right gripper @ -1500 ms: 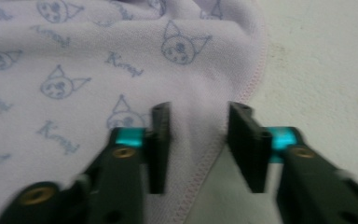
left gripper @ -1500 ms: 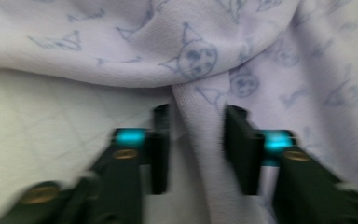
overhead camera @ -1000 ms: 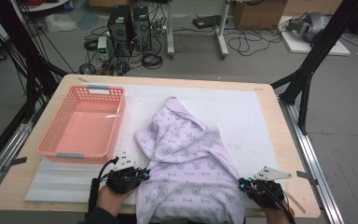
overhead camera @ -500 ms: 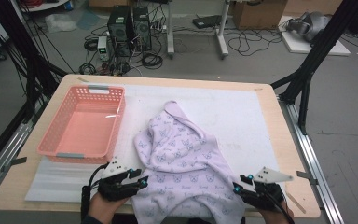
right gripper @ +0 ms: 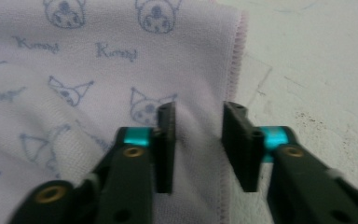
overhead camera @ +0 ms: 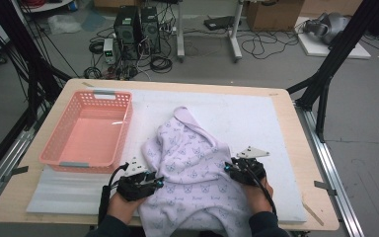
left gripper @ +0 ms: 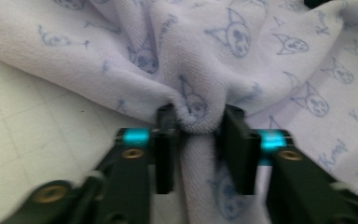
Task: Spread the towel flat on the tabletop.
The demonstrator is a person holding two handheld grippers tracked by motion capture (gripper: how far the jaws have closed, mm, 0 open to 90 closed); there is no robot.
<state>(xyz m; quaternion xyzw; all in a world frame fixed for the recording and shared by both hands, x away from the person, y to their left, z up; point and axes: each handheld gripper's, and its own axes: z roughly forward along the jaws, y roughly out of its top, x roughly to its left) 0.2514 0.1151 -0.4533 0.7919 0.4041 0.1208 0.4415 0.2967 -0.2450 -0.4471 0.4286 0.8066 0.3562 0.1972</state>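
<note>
Mostly lilac towel [overhead camera: 192, 168] printed with cat faces, script illegible, left gripper [left gripper: 198, 122] fingers pinching a fold, right gripper [right gripper: 199, 122] fingers closing over its hem.

Your lilac printed fleece blanket [overhead camera: 192, 173] lay bunched at the lower centre of the frame on the white foam mat [overhead camera: 256, 118], spilling over the near edge of the wooden table [overhead camera: 296, 123]. The pink plastic slatted basket [overhead camera: 86, 131] sat left of it, on the mat's left end.
</note>
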